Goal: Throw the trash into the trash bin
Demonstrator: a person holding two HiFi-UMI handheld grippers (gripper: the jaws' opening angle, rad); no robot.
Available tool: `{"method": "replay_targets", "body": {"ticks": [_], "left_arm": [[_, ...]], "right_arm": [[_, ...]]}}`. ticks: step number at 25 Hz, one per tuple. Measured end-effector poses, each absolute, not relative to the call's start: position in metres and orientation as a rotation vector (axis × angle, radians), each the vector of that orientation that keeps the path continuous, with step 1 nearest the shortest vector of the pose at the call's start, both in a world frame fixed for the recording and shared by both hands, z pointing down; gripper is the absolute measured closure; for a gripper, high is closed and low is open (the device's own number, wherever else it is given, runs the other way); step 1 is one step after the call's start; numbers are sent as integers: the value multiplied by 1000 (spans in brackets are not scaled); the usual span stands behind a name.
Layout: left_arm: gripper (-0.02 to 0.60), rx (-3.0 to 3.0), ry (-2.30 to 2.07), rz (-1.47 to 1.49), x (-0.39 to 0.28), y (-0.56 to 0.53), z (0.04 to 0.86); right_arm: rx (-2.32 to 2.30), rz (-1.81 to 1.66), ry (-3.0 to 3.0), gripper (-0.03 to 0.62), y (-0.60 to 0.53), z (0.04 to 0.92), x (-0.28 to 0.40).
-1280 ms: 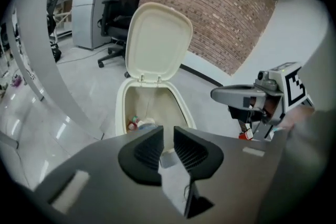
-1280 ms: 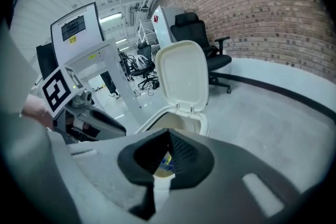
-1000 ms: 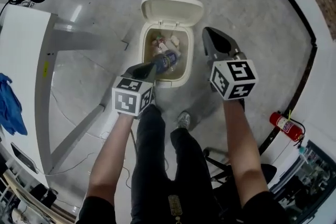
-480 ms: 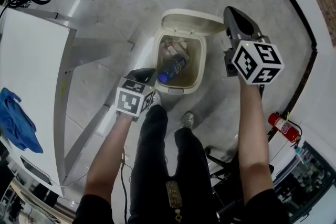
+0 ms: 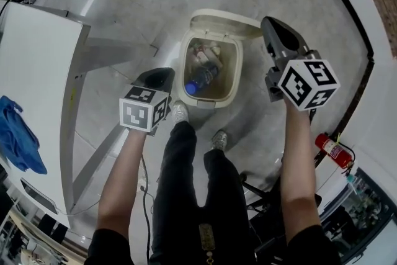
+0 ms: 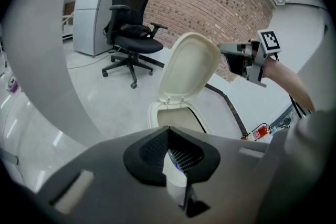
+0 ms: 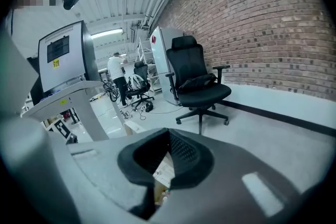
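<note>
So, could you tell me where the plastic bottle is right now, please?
In the head view, the plastic bottle lies inside the open trash bin at centre, its blue cap toward the left gripper.

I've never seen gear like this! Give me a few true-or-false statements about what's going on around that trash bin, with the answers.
1. The bin has its lid up. True.
2. A bottle lies inside the bin. True.
3. The left gripper is holding the bottle. False: its jaws are shut with nothing in them, and it is beside the bin.
4. The fire extinguisher sits on the table. False: it is on the floor at the right; a blue cloth lies on the table.
</note>
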State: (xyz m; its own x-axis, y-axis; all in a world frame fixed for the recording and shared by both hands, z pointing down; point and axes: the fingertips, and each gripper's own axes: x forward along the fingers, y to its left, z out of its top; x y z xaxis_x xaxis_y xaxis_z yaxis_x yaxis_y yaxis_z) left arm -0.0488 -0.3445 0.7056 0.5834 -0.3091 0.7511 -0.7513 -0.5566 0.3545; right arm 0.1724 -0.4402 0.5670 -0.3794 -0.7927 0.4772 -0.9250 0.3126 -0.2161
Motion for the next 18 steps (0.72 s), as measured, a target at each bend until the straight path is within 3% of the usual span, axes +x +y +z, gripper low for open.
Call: {"method": "replay_targets", "body": {"ticks": [18], "left_arm": [[574, 2369, -987, 644, -14, -389, 597]], "right_arm": [[1208, 863, -2330, 592, -356, 586, 143]]}}
